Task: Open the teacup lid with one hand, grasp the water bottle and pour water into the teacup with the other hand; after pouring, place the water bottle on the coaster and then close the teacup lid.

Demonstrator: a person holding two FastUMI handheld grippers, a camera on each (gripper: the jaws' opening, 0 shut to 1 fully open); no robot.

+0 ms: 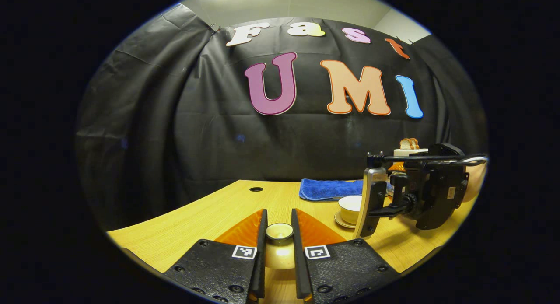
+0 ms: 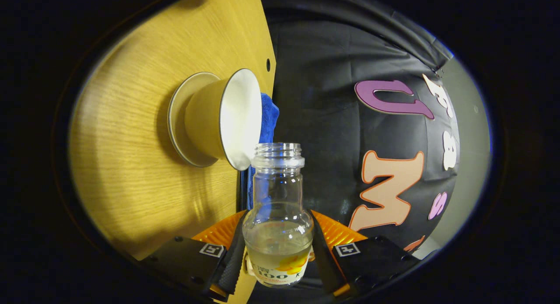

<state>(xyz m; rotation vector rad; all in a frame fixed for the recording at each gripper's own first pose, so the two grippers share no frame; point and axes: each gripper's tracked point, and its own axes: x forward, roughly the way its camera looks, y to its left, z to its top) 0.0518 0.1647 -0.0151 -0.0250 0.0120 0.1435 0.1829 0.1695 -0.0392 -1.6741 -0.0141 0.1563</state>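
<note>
Pinching the teacup lid [image 1: 279, 232] between both fingers of the left gripper [image 1: 280, 240], lifted off and held above the wooden table [image 1: 210, 216], well to the left of the teacup [image 1: 350, 207]. Clamping the glass water bottle [image 2: 278, 216] by its lower body between both fingers of the right gripper [image 2: 278, 251], the bottle's long axis running straight out from the jaws, open mouth forward. Rolling sideways in the right gripper view, so the table reads as vertical and the bottle as near horizontal. Lying just beside the bottle mouth: the open rim of the teacup on its saucer [image 2: 186, 120]. Water pooling low in the bottle; no stream visible. Judging the pour as barely begun, with more tilt needed. Blue towel [image 1: 330, 189] lying beyond the cup.
</note>
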